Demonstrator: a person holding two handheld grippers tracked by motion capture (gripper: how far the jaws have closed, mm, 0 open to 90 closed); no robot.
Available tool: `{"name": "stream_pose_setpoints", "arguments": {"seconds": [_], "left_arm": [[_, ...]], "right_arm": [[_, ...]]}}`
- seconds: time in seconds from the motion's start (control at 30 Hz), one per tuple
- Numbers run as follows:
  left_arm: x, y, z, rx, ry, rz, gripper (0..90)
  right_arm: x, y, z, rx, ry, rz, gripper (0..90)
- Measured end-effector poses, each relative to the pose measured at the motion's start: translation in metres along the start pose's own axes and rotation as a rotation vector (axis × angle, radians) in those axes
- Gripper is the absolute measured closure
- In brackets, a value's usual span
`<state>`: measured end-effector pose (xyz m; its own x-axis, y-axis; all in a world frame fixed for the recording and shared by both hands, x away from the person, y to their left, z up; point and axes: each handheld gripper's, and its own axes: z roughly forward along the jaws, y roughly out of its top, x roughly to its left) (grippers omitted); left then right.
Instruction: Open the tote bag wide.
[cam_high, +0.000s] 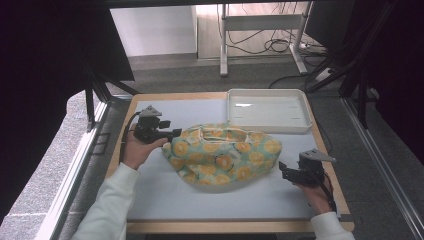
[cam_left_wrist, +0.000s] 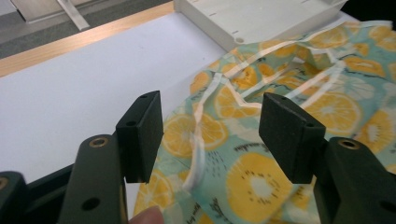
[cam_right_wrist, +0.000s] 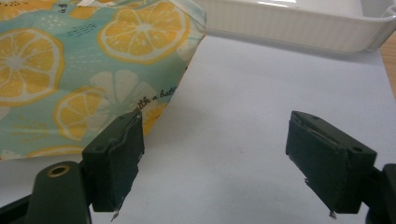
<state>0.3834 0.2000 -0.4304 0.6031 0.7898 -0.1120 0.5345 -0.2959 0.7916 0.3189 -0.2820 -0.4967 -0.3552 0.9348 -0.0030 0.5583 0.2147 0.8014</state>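
Lying crumpled mid-table, the lemon-print cloth is sitting just in front of the white tray. The left gripper is hovering over its left edge, jaws spread, gripping nothing. The right gripper is waiting spread beside its right end.

bag: soft printed cloth, matt, creased, with lemon slices on pale green; white fabric trim along its seams
tray: white plastic, smooth and slightly glossy, ribbed on its outer wall
surface: pale matt sheet, smooth, edged in light wood
left gripper: black matt plastic with finely grained pads
right gripper: black matt plastic, pad edges chipped and rough
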Motion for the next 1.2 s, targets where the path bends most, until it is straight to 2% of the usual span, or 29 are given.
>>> {"name": "stream_pose_setpoints", "arguments": {"seconds": [0.27,0.37,0.73,0.97,1.07,1.2], "left_arm": [[0.005,0.007,0.025,0.051,0.001,0.022,43.9],[0.008,0.009,0.037,0.077,-0.003,0.017,46.6],[0.009,0.009,0.050,0.106,-0.009,0.036,44.8],[0.010,0.007,0.058,0.138,0.006,0.039,46.0],[0.010,0.005,0.061,0.156,0.005,0.046,48.9],[0.011,0.003,0.065,0.173,0.000,0.047,59.4]], "right_arm": [[0.001,0.000,0.001,0.003,-0.004,-0.003,19.2],[0.001,-0.001,0.001,0.008,-0.002,0.000,19.2],[0.000,-0.002,0.003,0.014,-0.007,-0.003,19.2],[0.000,-0.003,0.003,0.022,-0.010,-0.002,19.2],[0.000,-0.003,0.004,0.025,-0.014,-0.001,19.2],[0.000,-0.003,0.004,0.020,-0.010,-0.002,19.2]]}}
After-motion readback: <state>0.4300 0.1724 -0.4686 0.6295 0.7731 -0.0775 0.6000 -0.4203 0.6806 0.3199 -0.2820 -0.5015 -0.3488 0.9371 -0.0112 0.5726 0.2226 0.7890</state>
